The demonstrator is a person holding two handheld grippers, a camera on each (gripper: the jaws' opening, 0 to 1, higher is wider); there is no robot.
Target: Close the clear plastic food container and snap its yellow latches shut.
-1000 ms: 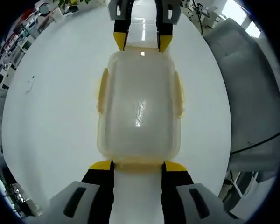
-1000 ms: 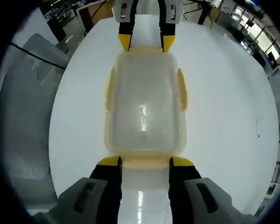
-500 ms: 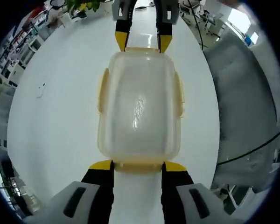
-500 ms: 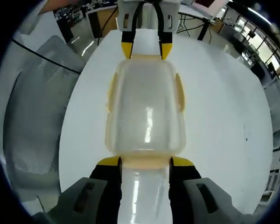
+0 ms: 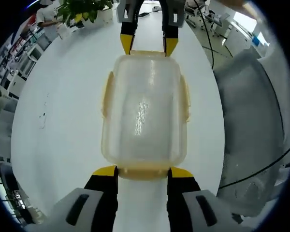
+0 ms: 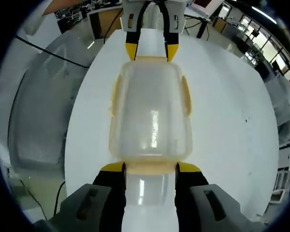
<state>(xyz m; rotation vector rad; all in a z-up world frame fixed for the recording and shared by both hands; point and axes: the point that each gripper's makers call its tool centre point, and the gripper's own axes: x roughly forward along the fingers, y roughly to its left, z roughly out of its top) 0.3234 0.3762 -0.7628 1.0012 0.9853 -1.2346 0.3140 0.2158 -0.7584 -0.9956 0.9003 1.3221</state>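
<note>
Clear container (image 5: 144,113) lid-on over white counter (image 5: 58,121), left gripper (image 5: 142,170) jaws gripping its 6 o'clock end latch, right gripper (image 6: 150,167) jaws gripping the opposite end, yellow side latches (image 5: 105,94) at 3 and 9 o'clock

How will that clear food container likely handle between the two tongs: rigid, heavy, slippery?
The container looks empty, so probably light. Its walls look thin and glossy, so likely slippery and a bit flexible. The left tongs and right tongs meet it only at the yellow end latches, so it may slip.
</note>
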